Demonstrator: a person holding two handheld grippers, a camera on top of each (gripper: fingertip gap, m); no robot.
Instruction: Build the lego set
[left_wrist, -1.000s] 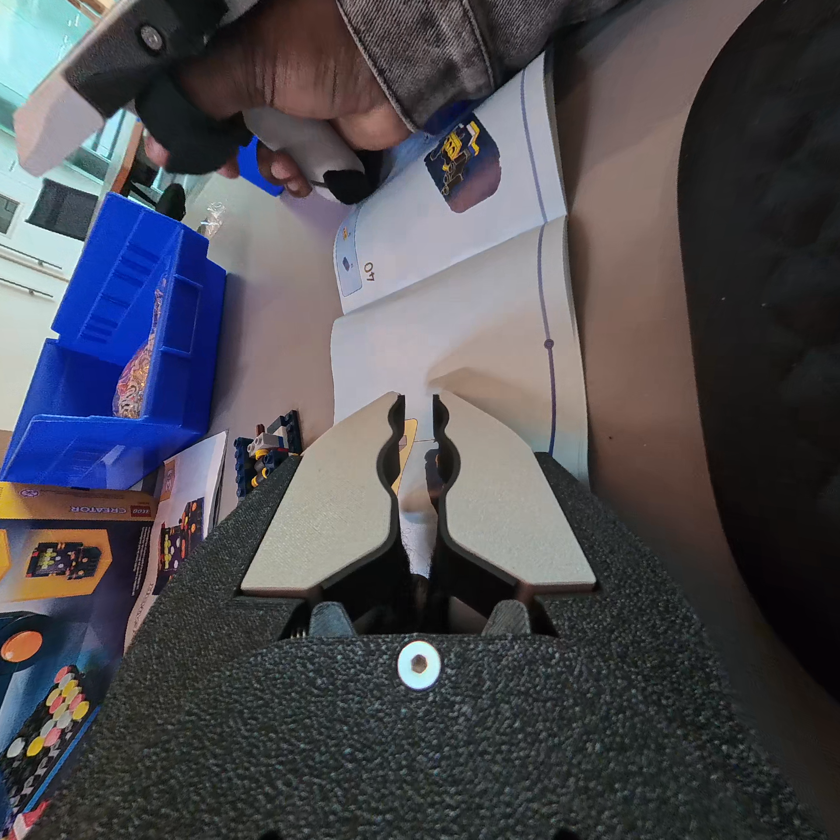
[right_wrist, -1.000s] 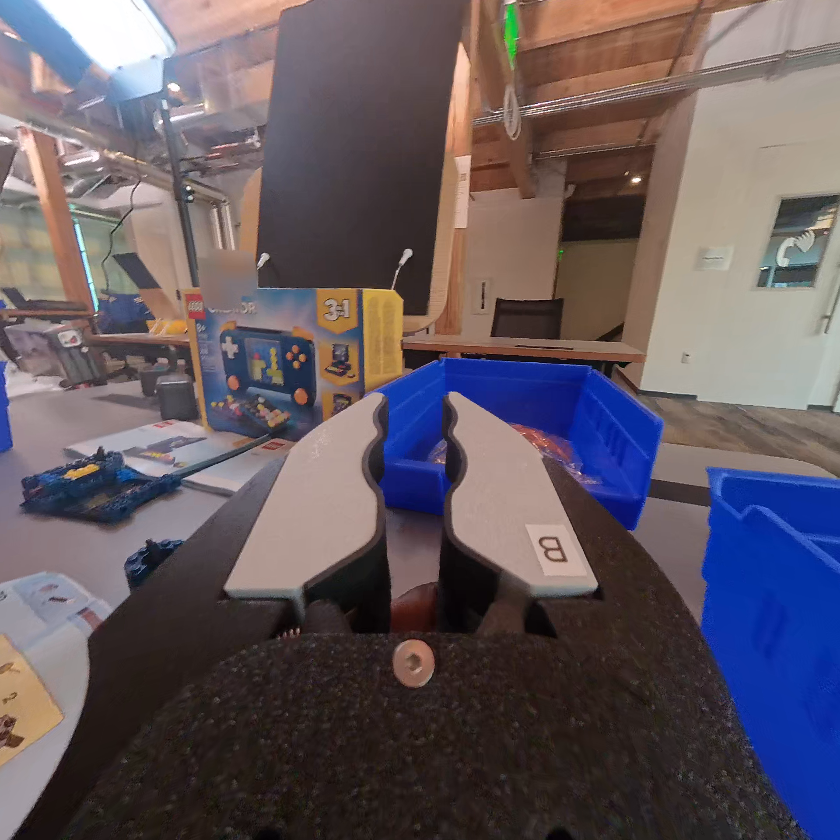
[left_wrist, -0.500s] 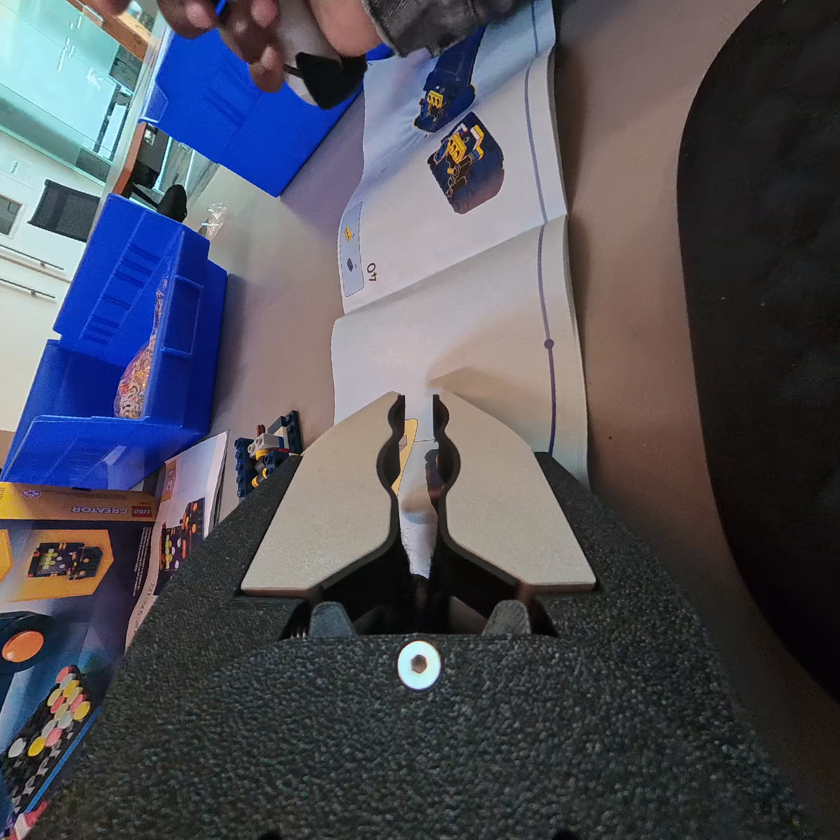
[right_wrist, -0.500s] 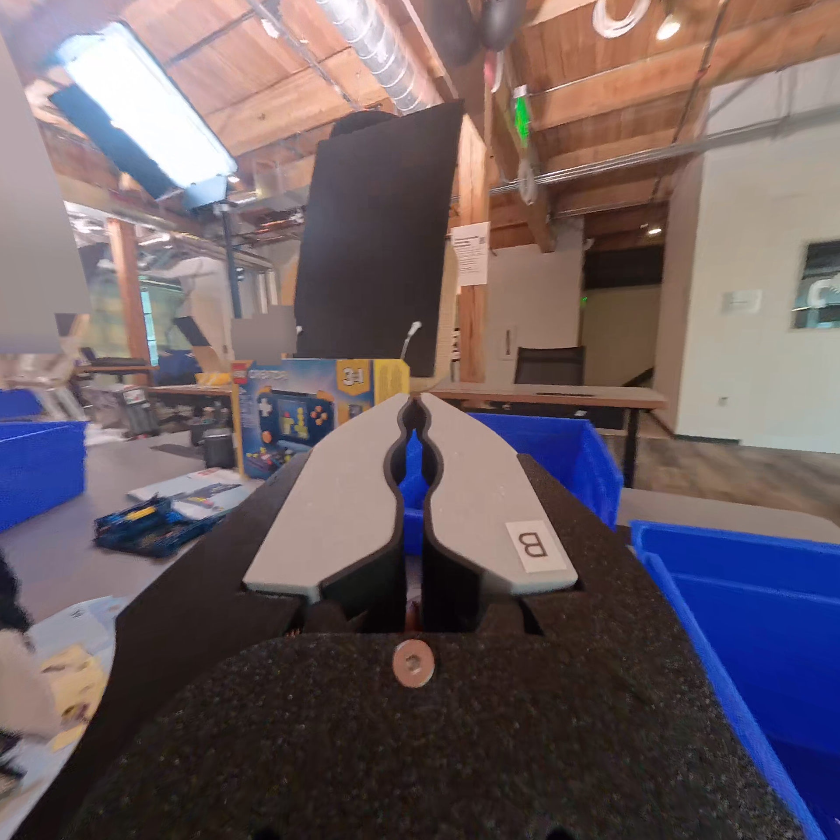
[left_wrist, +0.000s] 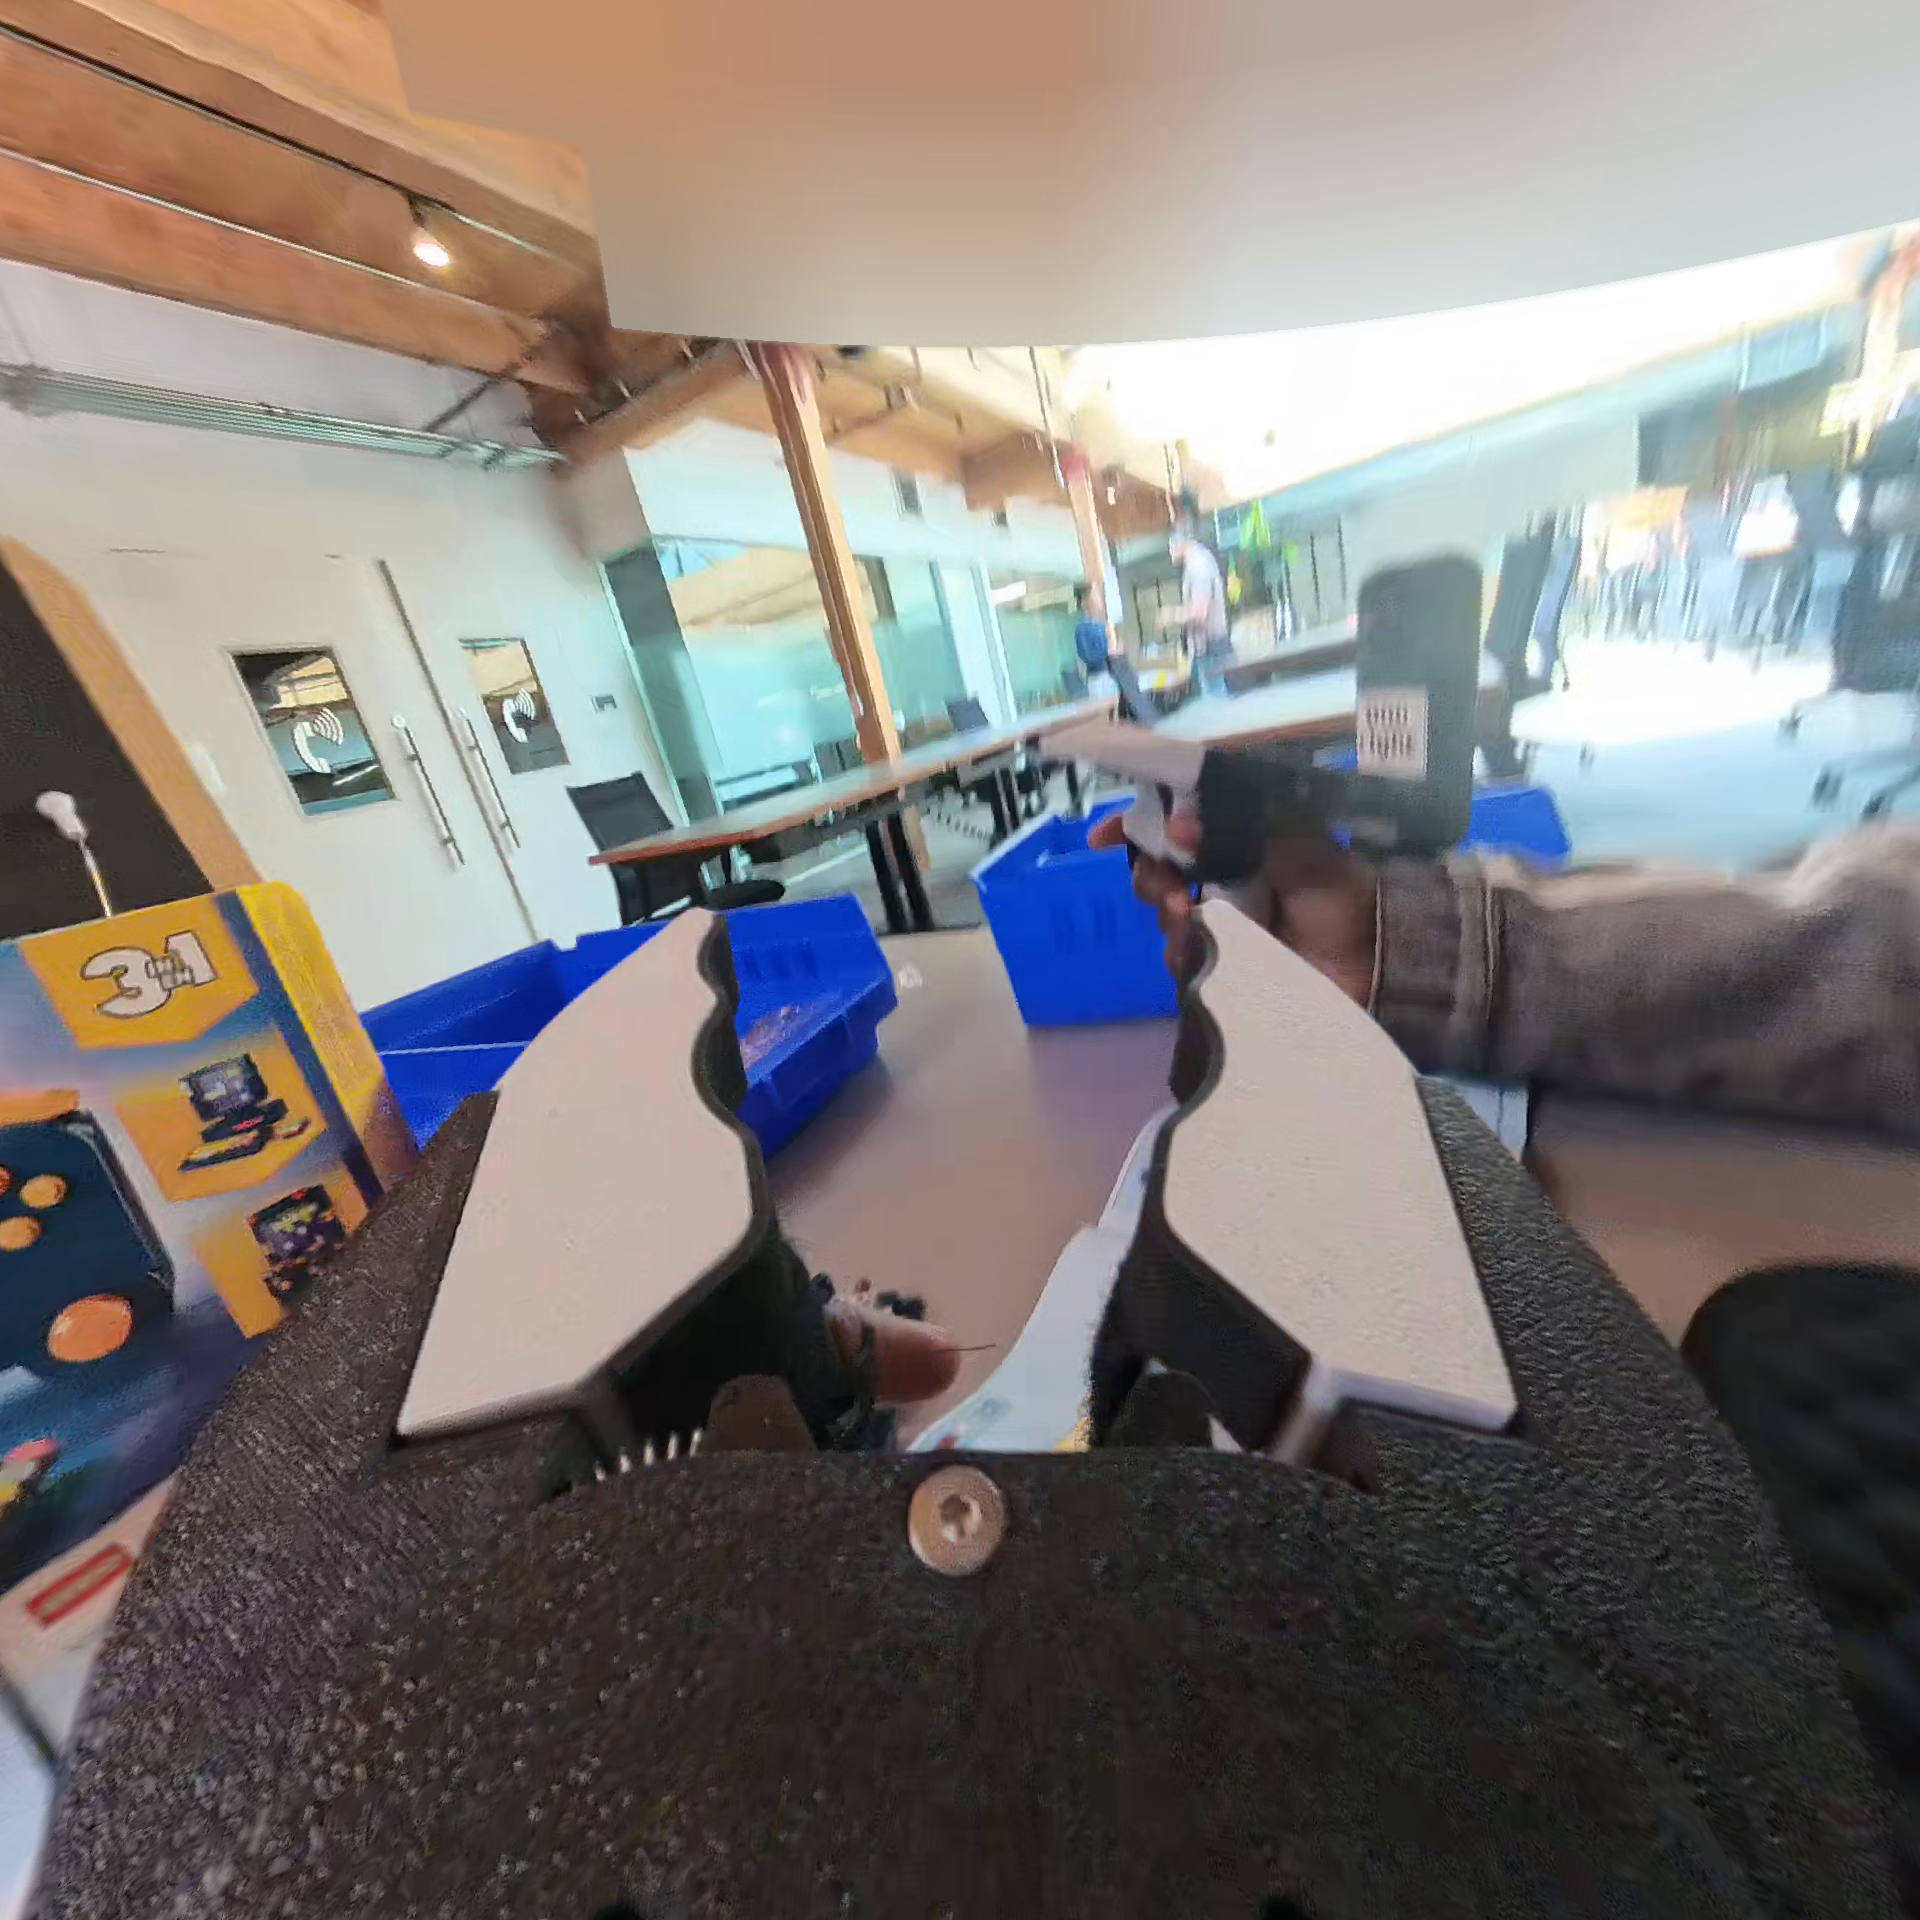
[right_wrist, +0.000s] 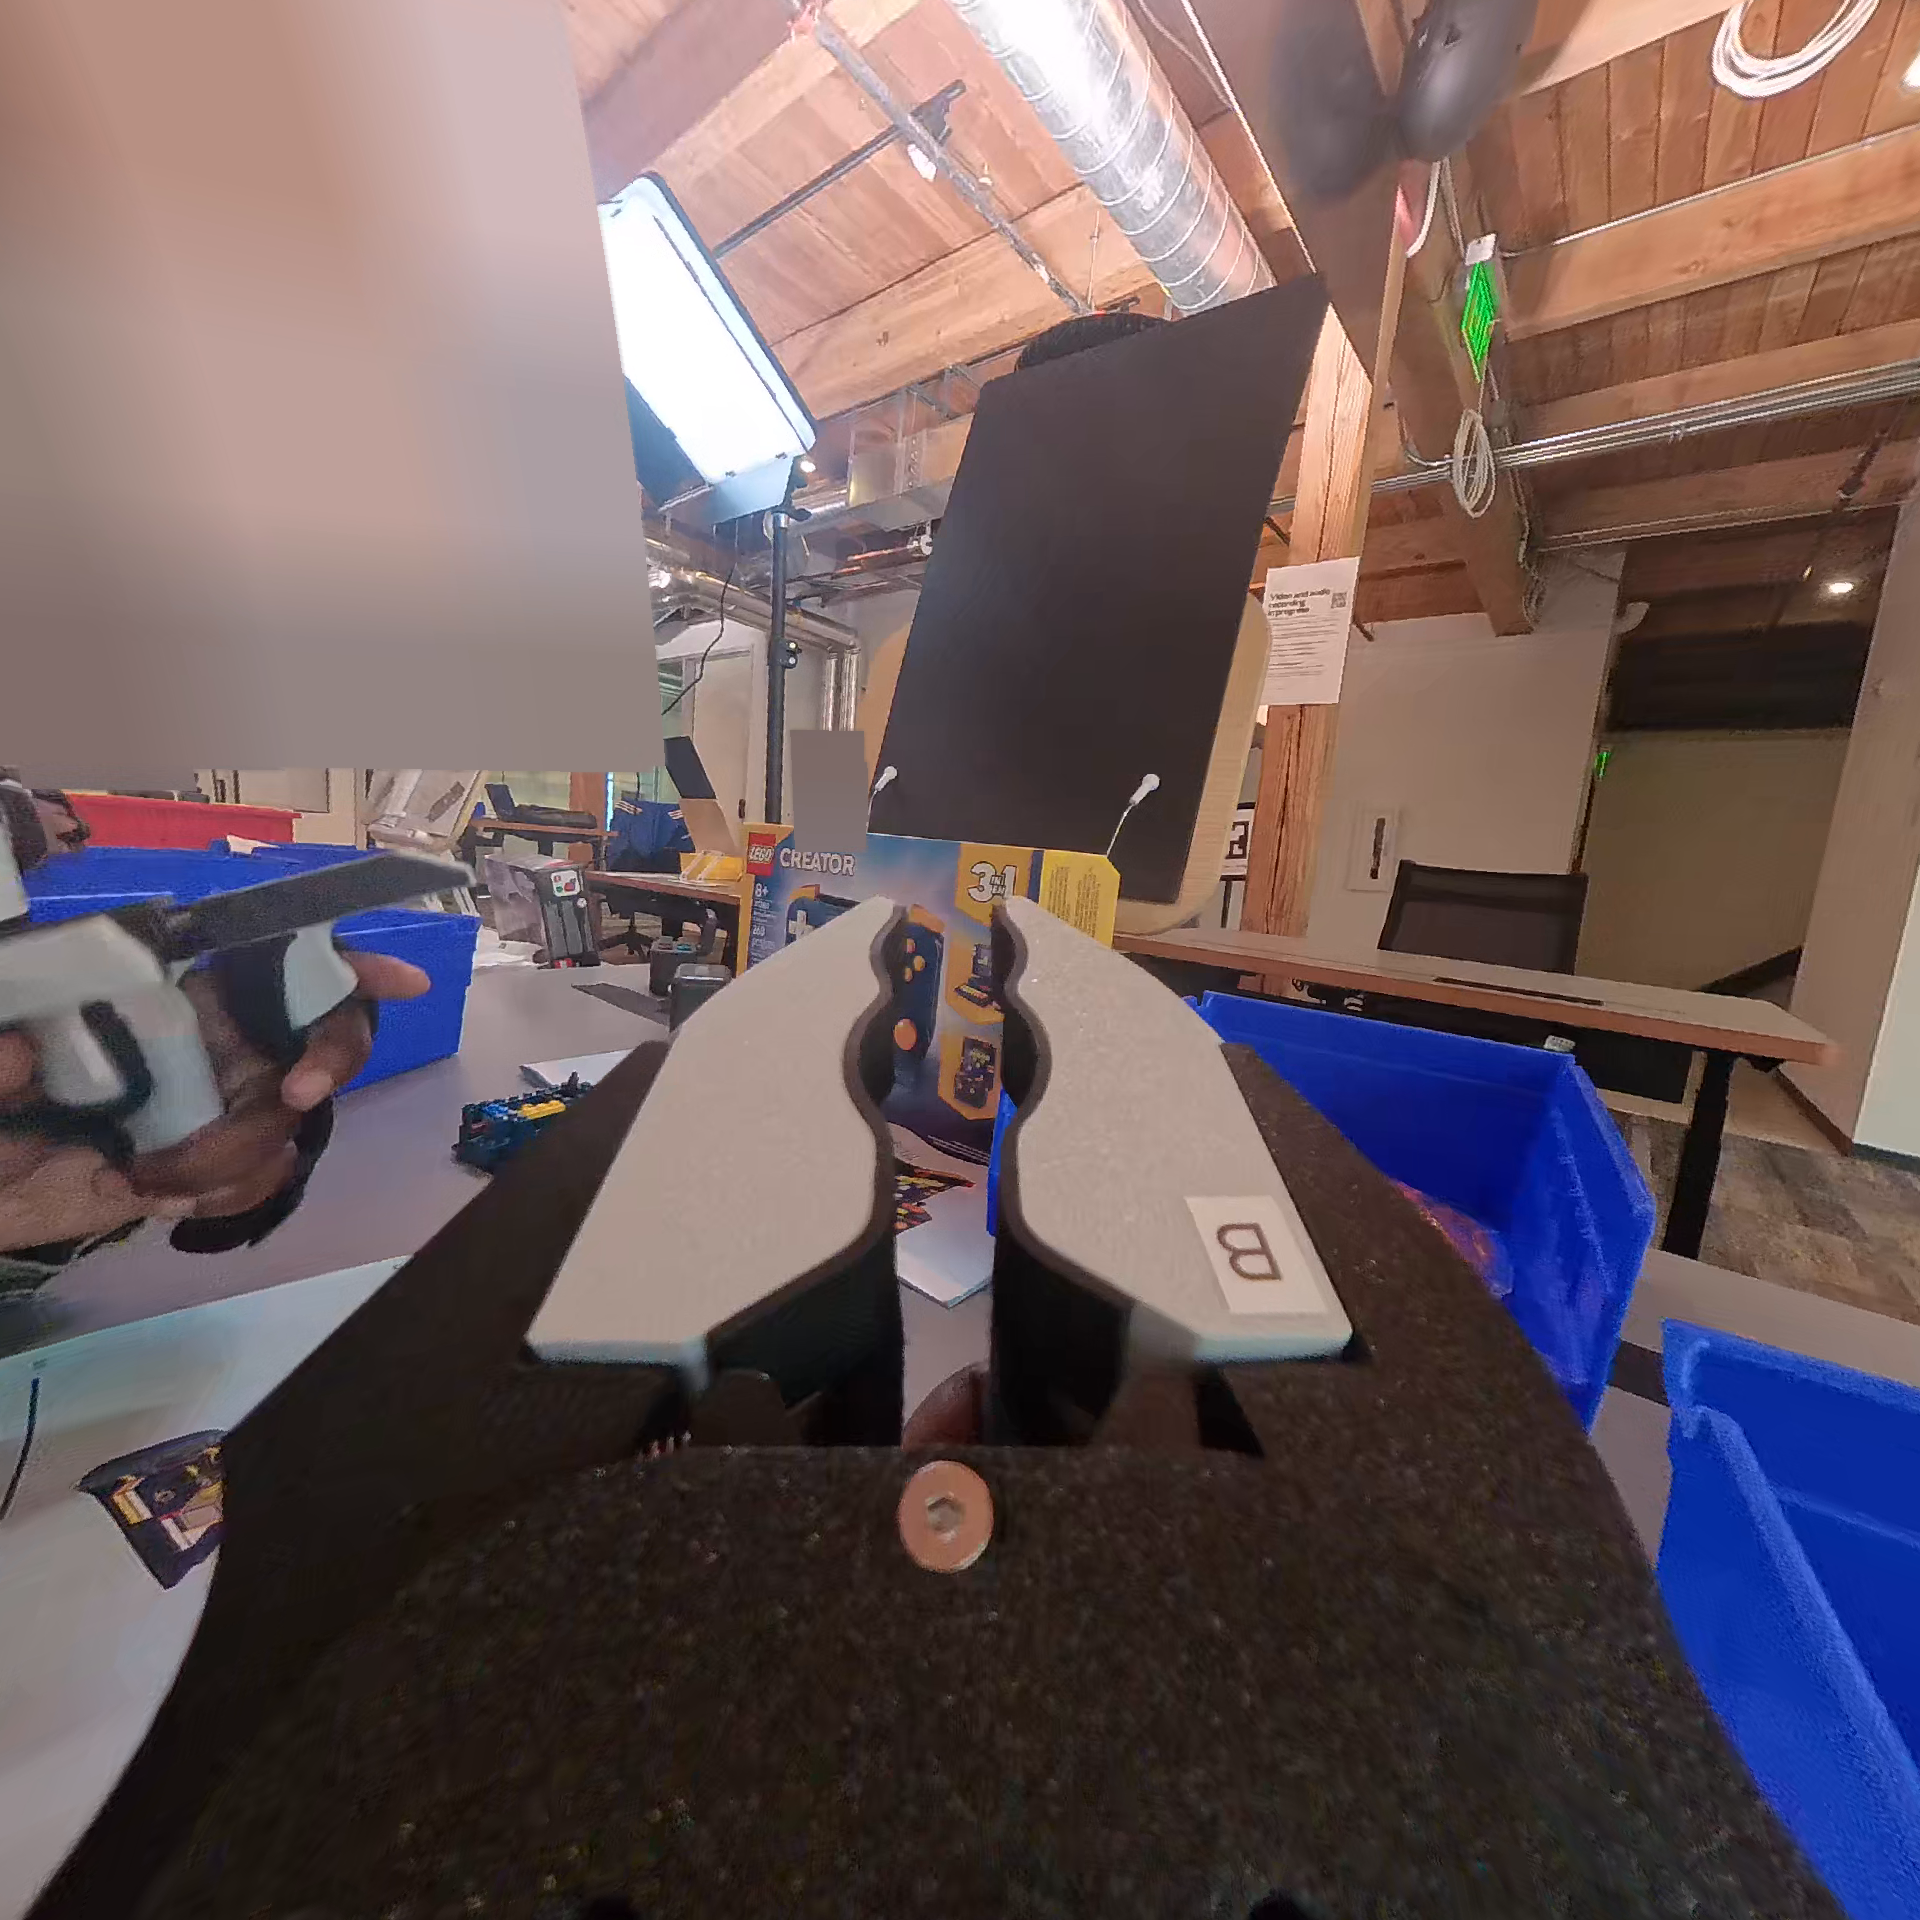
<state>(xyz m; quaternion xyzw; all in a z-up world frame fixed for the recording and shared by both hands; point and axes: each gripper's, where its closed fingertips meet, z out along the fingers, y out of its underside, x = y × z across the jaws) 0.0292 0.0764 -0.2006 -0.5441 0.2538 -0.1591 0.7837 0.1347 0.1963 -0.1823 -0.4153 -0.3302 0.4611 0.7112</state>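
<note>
Left wrist view. Our left gripper (left_wrist: 956, 935) stands wide apart and grips nothing; only grey table (left_wrist: 966, 1164) shows between its two pale fingers (left_wrist: 613, 1132). We count three blue bins. One at 11 o'clock of the fingertips (left_wrist: 821, 1008) holds a heap of small mixed-colour pieces that we cannot make out; a second (left_wrist: 457, 1029) lies to its left, its inside hidden; a third (left_wrist: 1081, 935), at 1 o'clock, shows only its outer wall. One printed toy box (left_wrist: 197, 1101) stands upright at 9 o'clock. One white booklet edge (left_wrist: 1049, 1320) rises low between the fingers, against the right one. At 2 o'clock a hand (left_wrist: 1299, 894) in a grey sleeve (left_wrist: 1662, 977) holds our right gripper (left_wrist: 1143, 758), blurred, so its jaw state cannot be read here.

Right wrist view. Our right gripper (right_wrist: 945, 914) stands narrow, its tips apart by a slim gap, with nothing between them. The same toy box (right_wrist: 935, 894) stands upright at 12 o'clock behind the tips, well apart. We count three blue bins again: one at 3 o'clock (right_wrist: 1455, 1122) with a little coloured matter at its near edge, one at 5 o'clock (right_wrist: 1787, 1558) showing a bare blue inside, one at 9 o'clock (right_wrist: 405, 997) whose inside is hidden. One dark blue brick build (right_wrist: 520, 1117) lies on the table at 9 o'clock, one leaflet (right_wrist: 935, 1216) lies below the box, and one open booklet (right_wrist: 104, 1507) lies at 7 o'clock. One black board (right_wrist: 1091, 623) stands behind the box. A hand (right_wrist: 208, 1122) at 9 o'clock holds our left gripper.
</note>
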